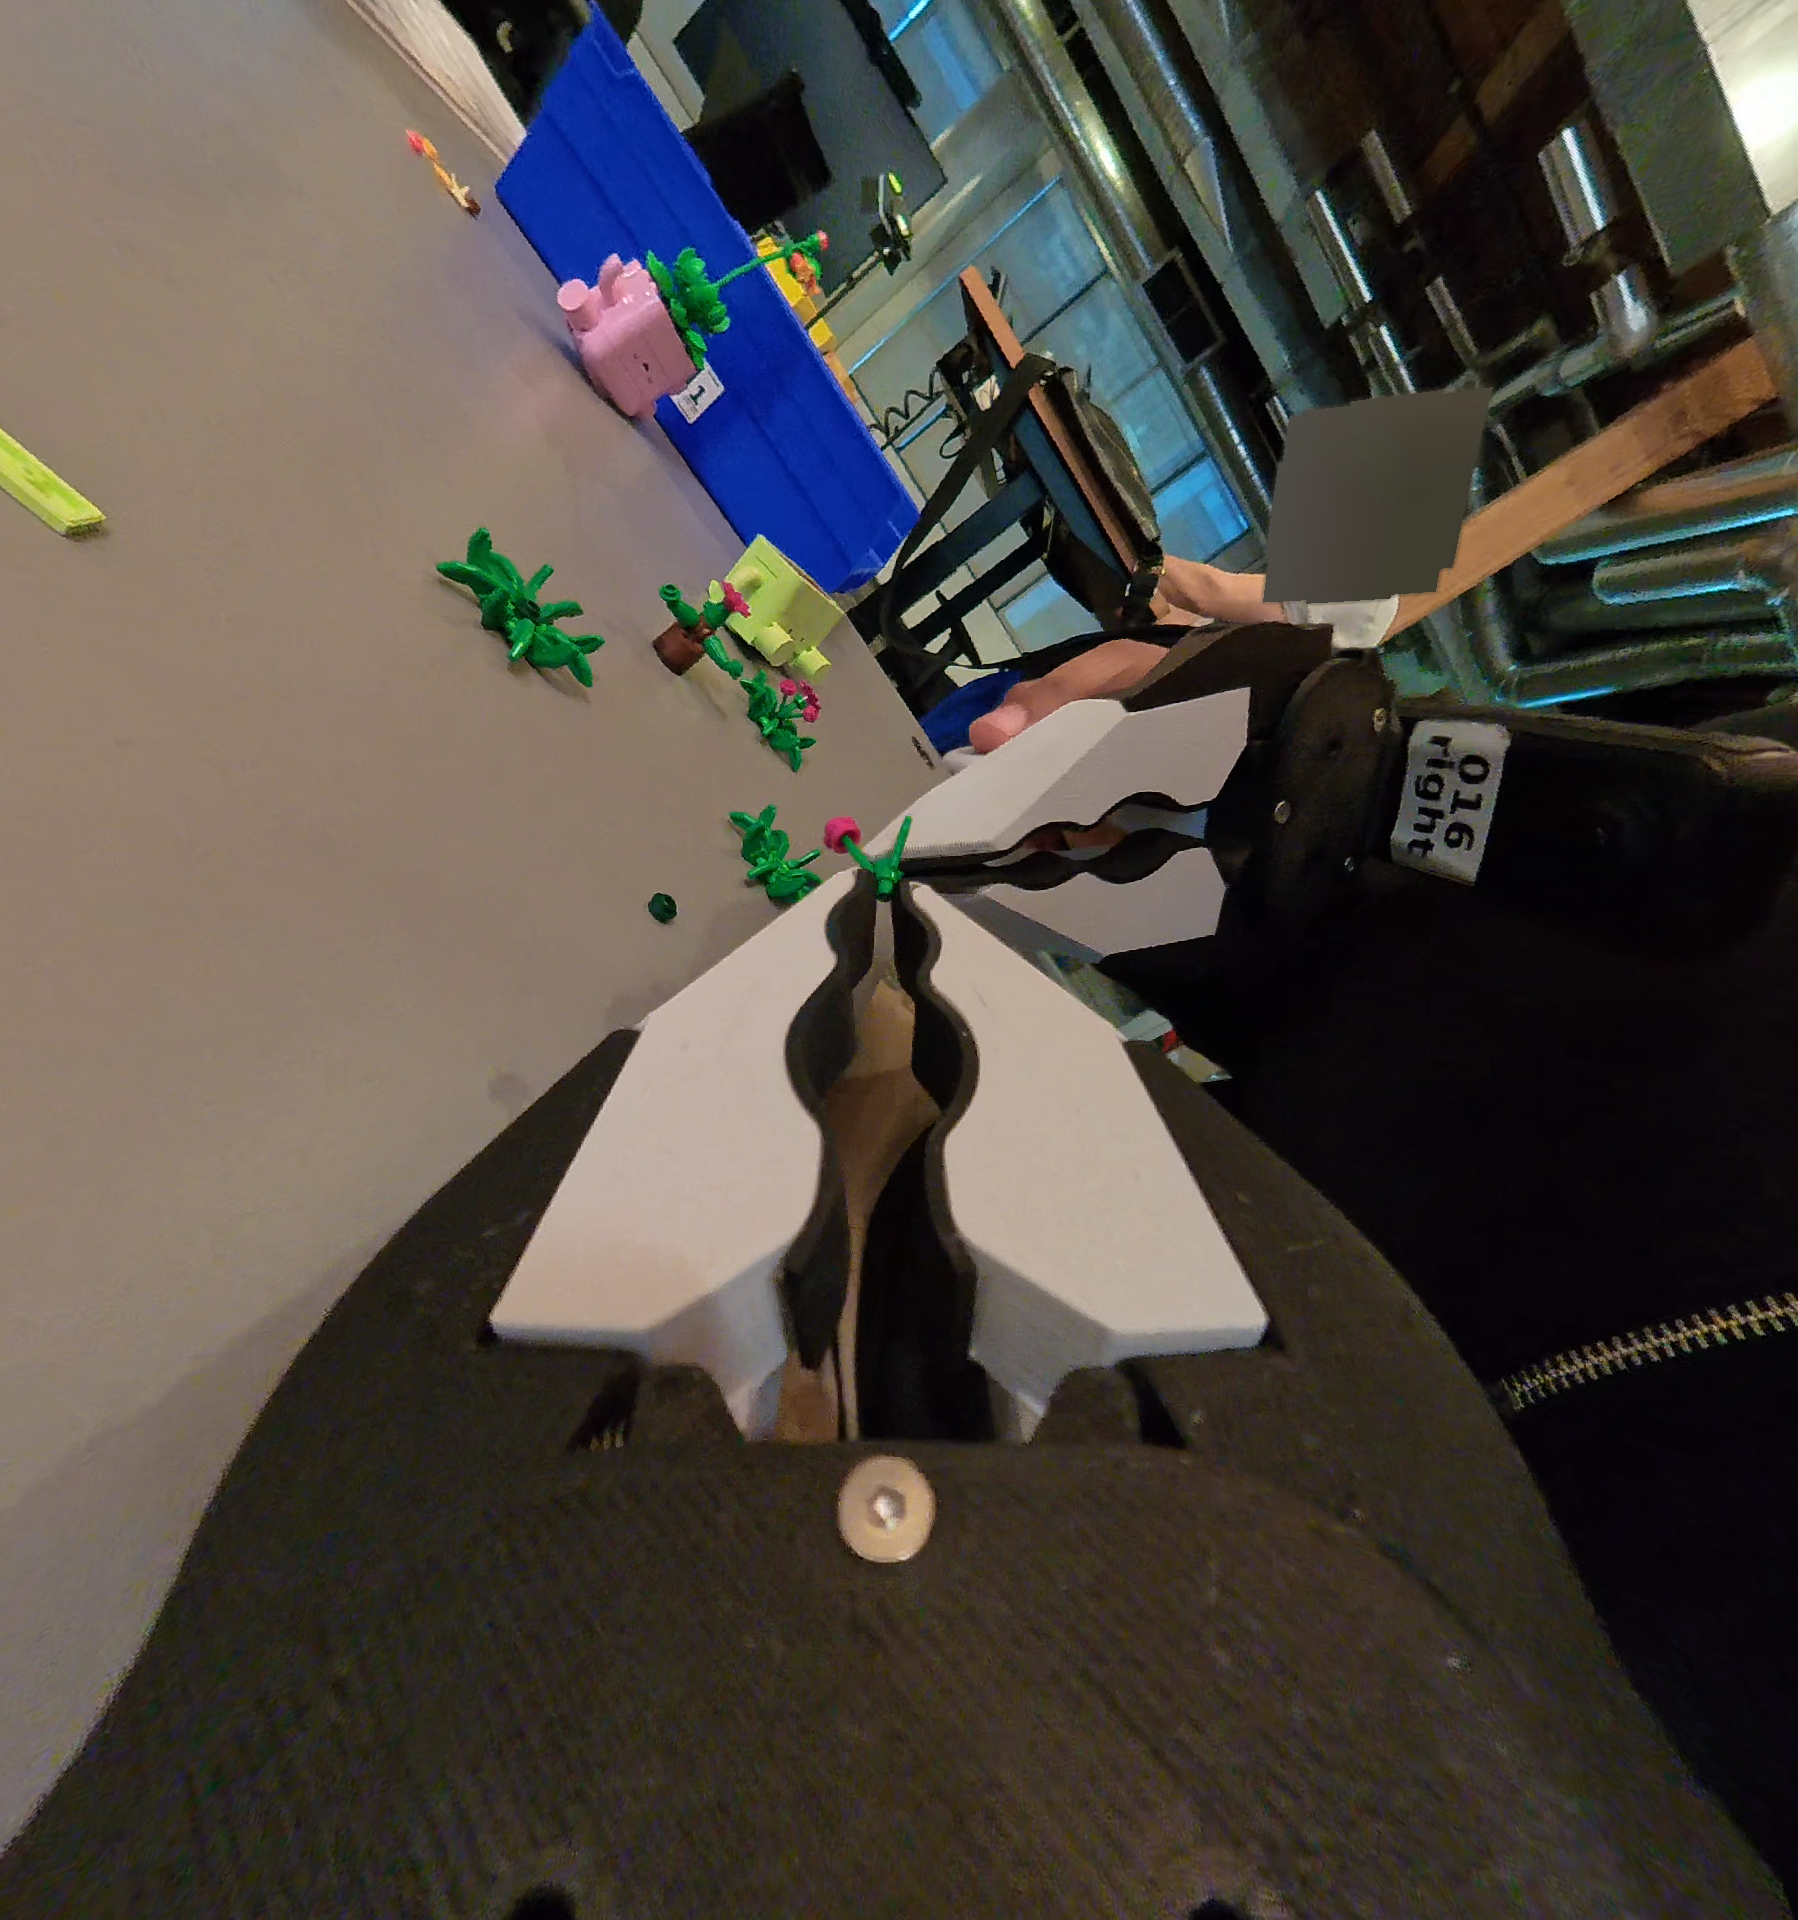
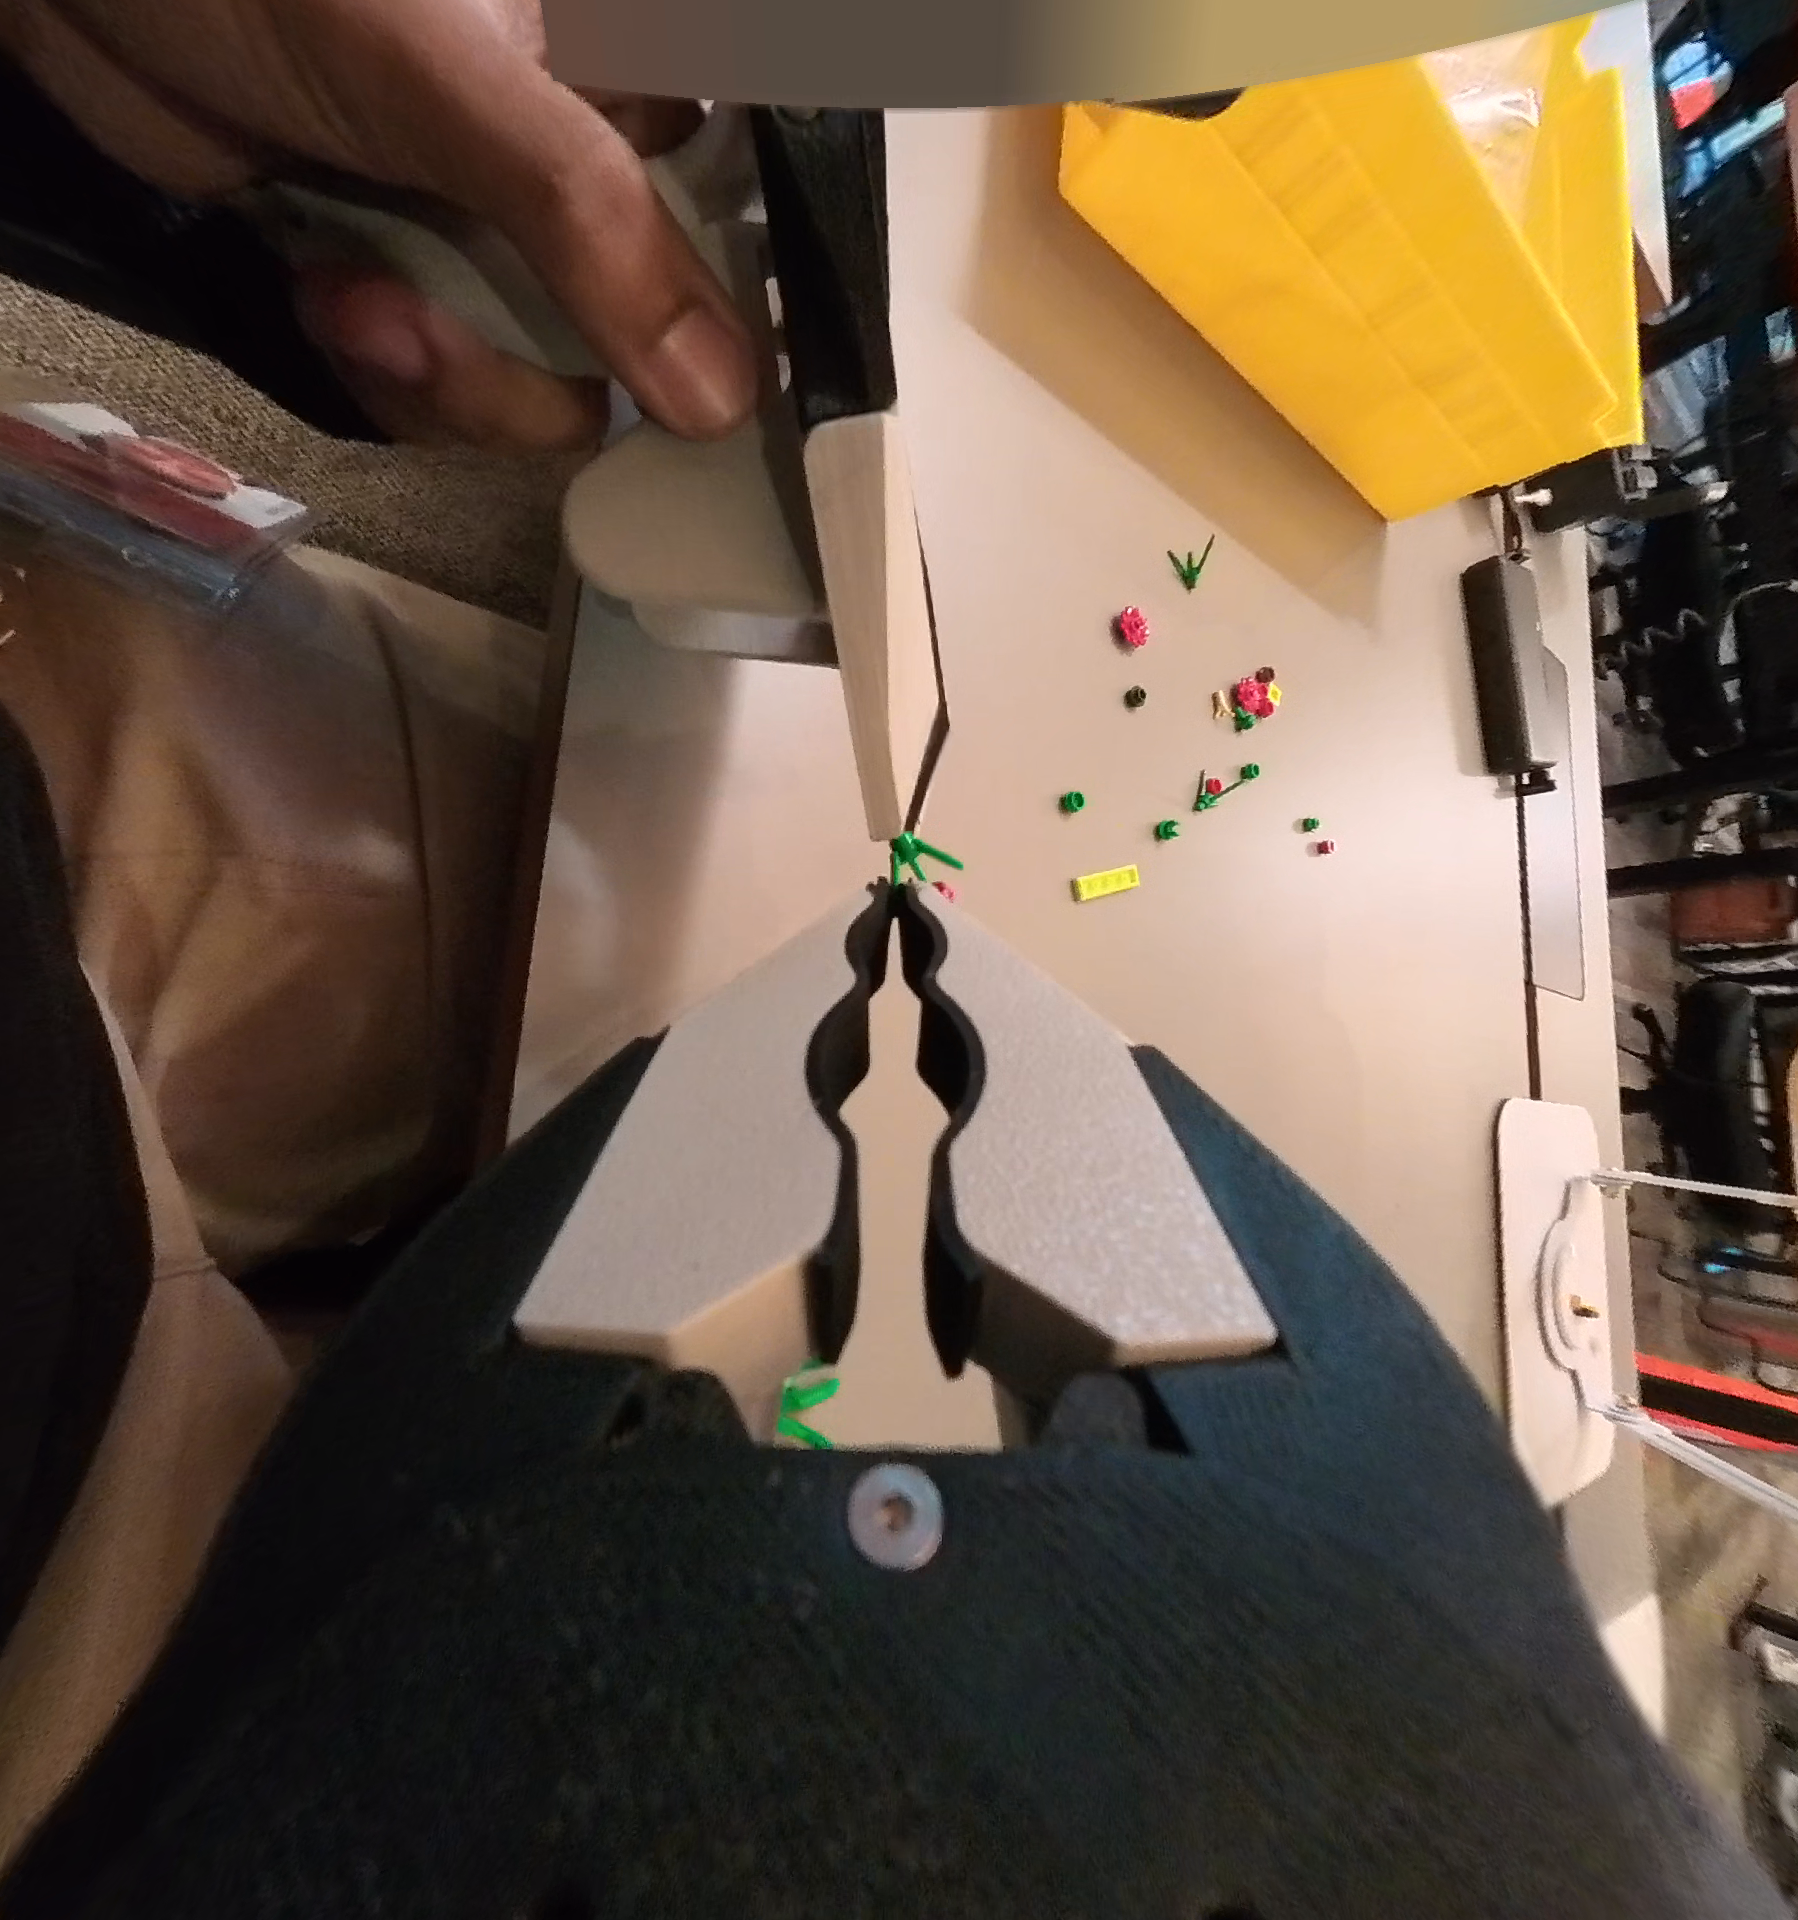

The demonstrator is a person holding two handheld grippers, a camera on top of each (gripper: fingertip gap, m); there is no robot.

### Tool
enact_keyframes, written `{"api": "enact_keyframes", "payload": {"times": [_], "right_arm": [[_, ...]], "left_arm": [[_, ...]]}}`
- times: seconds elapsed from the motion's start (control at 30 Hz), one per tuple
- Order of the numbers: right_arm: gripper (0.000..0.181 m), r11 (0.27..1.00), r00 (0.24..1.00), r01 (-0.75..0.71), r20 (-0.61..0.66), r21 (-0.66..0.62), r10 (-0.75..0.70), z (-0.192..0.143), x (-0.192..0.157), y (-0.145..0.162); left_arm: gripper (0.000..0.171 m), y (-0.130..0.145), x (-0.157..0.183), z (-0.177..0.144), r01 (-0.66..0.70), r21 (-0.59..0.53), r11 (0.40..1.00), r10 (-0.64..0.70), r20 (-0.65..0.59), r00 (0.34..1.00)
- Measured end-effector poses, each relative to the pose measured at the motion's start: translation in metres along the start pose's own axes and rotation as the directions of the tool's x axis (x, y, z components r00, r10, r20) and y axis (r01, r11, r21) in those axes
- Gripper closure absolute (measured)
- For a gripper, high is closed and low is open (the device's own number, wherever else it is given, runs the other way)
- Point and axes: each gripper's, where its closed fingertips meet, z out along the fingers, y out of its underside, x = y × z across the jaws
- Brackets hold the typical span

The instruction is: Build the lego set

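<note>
Both of my claws meet tip to tip above the near edge of the bench (image 1: 251, 727), pinching the same small green stem piece (image 1: 882, 868). My left claw (image 1: 887, 902) is closed down narrow on the stem's base, its black wavy pads nearly touching at the tips. My right claw (image 1: 910, 860) comes in from the side, also drawn narrow, nipping the stem at its forked leaves. A magenta bud (image 1: 841, 831) sits at the free end of the stem, tilted toward the bench.

From the right wrist view, my right claw (image 2: 895, 896) grips the green stem piece (image 2: 916, 854) from below while the left claw (image 2: 900, 831) comes down from above, a hand (image 2: 438, 208) wrapped around its handle.

Out on the bench lie loose green leaf clusters (image 1: 521, 618), a small brown pot with flowers (image 1: 692, 634), a lime green block (image 1: 781, 608) just beside it, and a pink block with a tall flower stalk (image 1: 630, 332) standing against a blue bin (image 1: 666, 312). On the other side I see scattered red flowers (image 2: 1250, 698), green studs (image 2: 1071, 801), a yellow plate (image 2: 1106, 883) and a yellow bin (image 2: 1373, 260).
</note>
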Motion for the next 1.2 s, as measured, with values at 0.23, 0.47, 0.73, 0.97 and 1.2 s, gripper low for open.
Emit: {"api": "enact_keyframes", "payload": {"times": [0.23,0.47,0.73,0.97,1.2], "right_arm": [[0.181,0.951,0.960,-0.272,0.109,0.145,0.257,-0.006,0.004,-0.015],[0.177,0.862,0.880,-0.463,0.219,0.206,0.420,-0.008,0.006,-0.022],[0.176,0.731,0.773,-0.629,0.318,0.265,0.549,-0.013,0.013,-0.030],[0.179,0.727,0.770,-0.633,0.313,0.265,0.557,-0.012,0.014,-0.030],[0.181,0.722,0.761,-0.643,0.320,0.255,0.564,-0.012,0.015,-0.028]], "left_arm": [[0.171,-0.007,0.009,-0.004,0.081,0.045,0.996,-0.076,-0.109,0.991],[0.171,-0.015,0.017,-0.009,0.178,0.087,0.980,-0.154,-0.234,0.960],[0.171,-0.017,0.019,-0.010,0.188,0.097,0.977,-0.158,-0.257,0.953],[0.171,-0.015,0.019,-0.009,0.190,0.090,0.978,-0.162,-0.255,0.953],[0.171,-0.014,0.018,-0.007,0.194,0.079,0.978,-0.169,-0.253,0.953]]}}
